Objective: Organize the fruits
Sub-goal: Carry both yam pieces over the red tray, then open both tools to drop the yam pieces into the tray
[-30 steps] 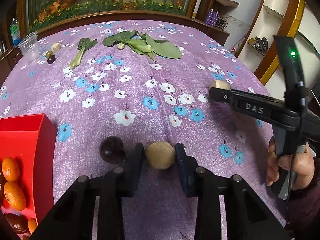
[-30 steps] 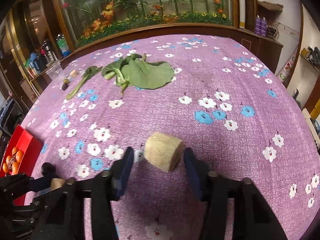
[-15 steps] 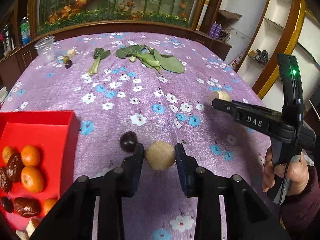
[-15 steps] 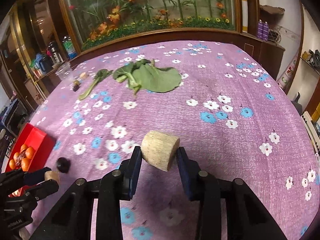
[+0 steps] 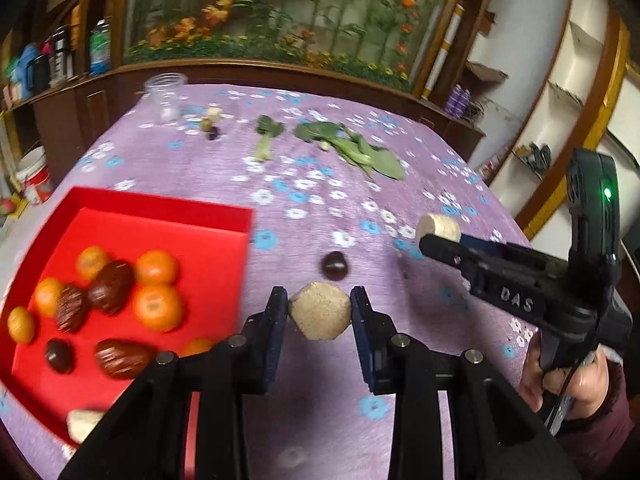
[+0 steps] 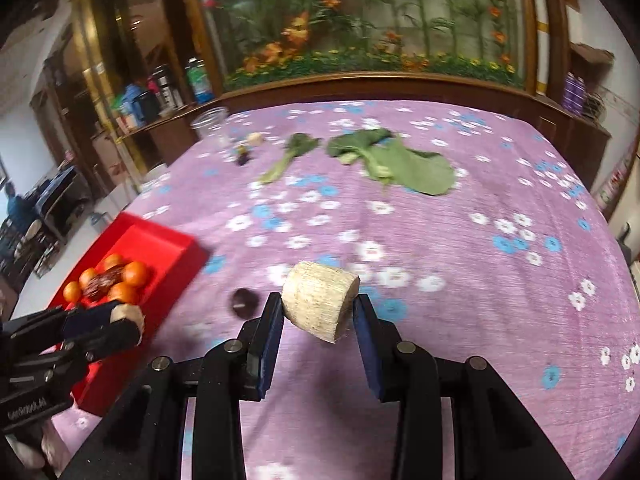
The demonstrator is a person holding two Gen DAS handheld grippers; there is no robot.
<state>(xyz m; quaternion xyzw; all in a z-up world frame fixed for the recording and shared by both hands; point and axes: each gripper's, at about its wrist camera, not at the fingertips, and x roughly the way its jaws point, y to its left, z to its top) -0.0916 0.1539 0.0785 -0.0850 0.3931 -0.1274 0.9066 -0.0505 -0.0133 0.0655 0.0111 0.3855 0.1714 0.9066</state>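
Purple floral table (image 5: pixel 400 420): left gripper (image 5: pixel 319 314) clamps round tan piece (image 5: pixel 320 317) beside red tray (image 5: pixel 168 208) of oranges (image 5: pixel 157 307); right gripper (image 6: pixel 318 314) clamps pale cylindrical chunk (image 6: pixel 320 300); dark chestnut (image 5: pixel 334 265) lies between.

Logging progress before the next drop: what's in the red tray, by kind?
Oranges: 6, one partly hidden
Brown ridged fruits: 3
Dark round fruit: 1
Beige chunk: 1
Total: 11

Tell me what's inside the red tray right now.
Inside the red tray: several oranges, dark brown ridged fruits, a dark round one, a pale piece at the near edge. The left hand-held gripper hides the near corner.
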